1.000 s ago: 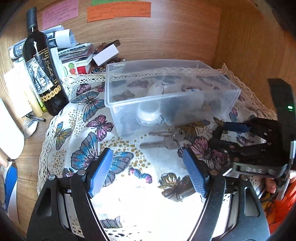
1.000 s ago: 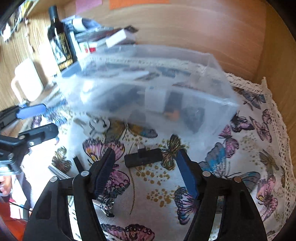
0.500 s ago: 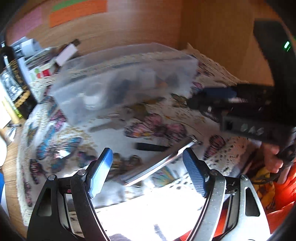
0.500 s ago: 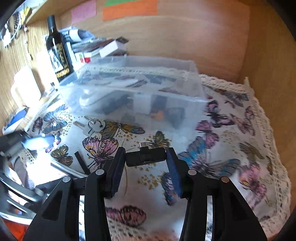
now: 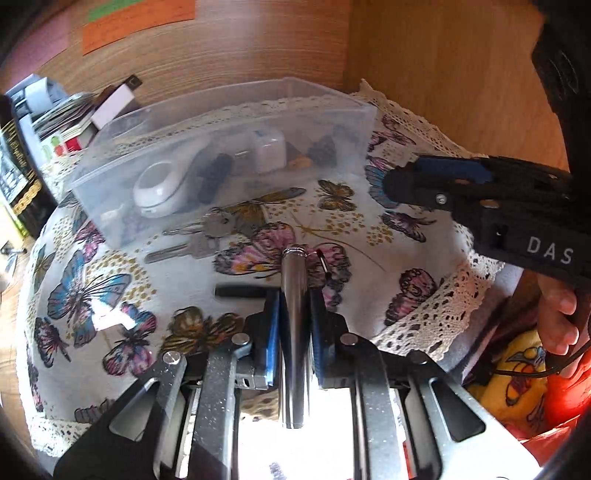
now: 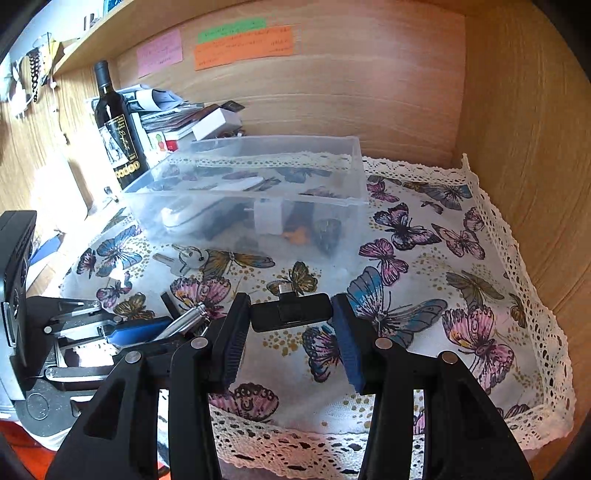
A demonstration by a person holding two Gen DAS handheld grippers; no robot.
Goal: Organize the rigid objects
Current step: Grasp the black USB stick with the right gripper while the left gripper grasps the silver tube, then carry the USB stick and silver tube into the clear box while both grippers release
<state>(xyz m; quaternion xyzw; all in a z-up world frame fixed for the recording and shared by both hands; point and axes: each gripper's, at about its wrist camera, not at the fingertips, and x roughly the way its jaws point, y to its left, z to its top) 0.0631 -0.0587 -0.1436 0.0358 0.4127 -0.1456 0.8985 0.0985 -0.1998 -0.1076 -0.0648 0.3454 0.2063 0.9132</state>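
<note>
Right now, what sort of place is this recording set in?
Probably a home desk nook: wood-panelled walls with sticky notes, a wine bottle beside stacked papers, and a butterfly-print lace tablecloth.

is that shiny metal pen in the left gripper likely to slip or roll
Probably stiff: the metal pen looks like a smooth tube. Its polished, tapering barrel may slide between the left gripper pads. Being round, it would likely roll on the cloth.

Wood-grain back wall (image 6: 332, 92) runs across twelve o'clock, meeting a matching side panel (image 6: 524, 129) at three. Paper notes (image 6: 243, 46) in orange, green and pink are stuck up high on it. A shelf edge (image 6: 122, 29) cuts in at eleven. Bright daylight washes the lace-edged butterfly cloth (image 6: 461, 258) covering the desk, glaring hardest at nine.
</note>
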